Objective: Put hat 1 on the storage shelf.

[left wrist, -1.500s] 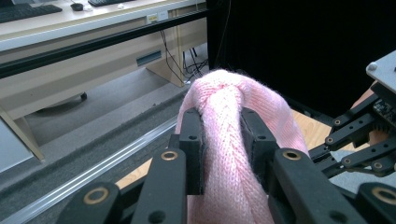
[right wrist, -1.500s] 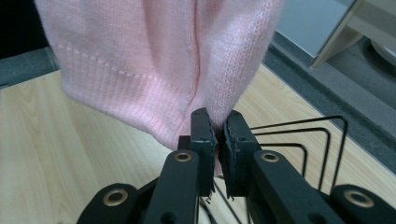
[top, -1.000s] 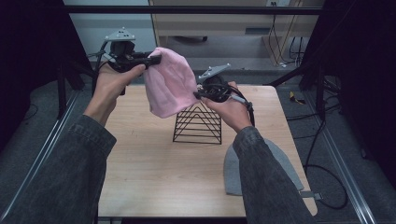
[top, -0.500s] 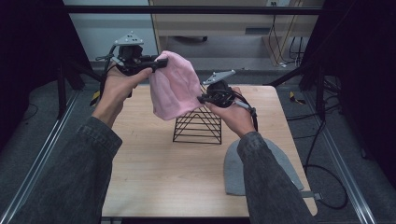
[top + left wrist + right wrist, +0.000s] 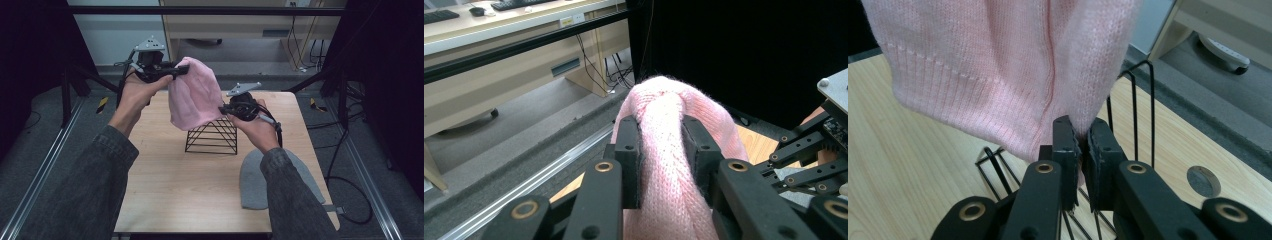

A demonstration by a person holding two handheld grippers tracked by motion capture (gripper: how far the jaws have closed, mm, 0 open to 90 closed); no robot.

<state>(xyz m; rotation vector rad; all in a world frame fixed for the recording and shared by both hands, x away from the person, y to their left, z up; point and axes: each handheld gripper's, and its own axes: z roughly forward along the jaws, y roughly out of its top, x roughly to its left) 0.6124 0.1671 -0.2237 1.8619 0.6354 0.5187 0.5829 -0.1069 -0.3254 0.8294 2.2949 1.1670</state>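
The pink knit hat (image 5: 194, 100) is held in the air above the black wire rack (image 5: 212, 136), at the far middle of the wooden table (image 5: 165, 185). It hangs limp between two holds, ribbed hem lowest, just over the rack's peak.

Handling, judged: soft, light, stretchy knit; no stiffness, so it sags and folds wherever unsupported. Not slippery; not fragile, though the wire ends could snag the yarn. Best taken at the ribbed hem, where the fabric is doubled and firm, with two holds well apart to keep the opening spread.

The left gripper (image 5: 663, 150) is clenched on a thick bunch of the crown, fabric bulging between the jaws. The right gripper (image 5: 1080, 145) is pinched nearly closed on the hem edge.

A grey hat (image 5: 260, 185) is noted lying flat at the near right of the table, partly covered by the right sleeve.
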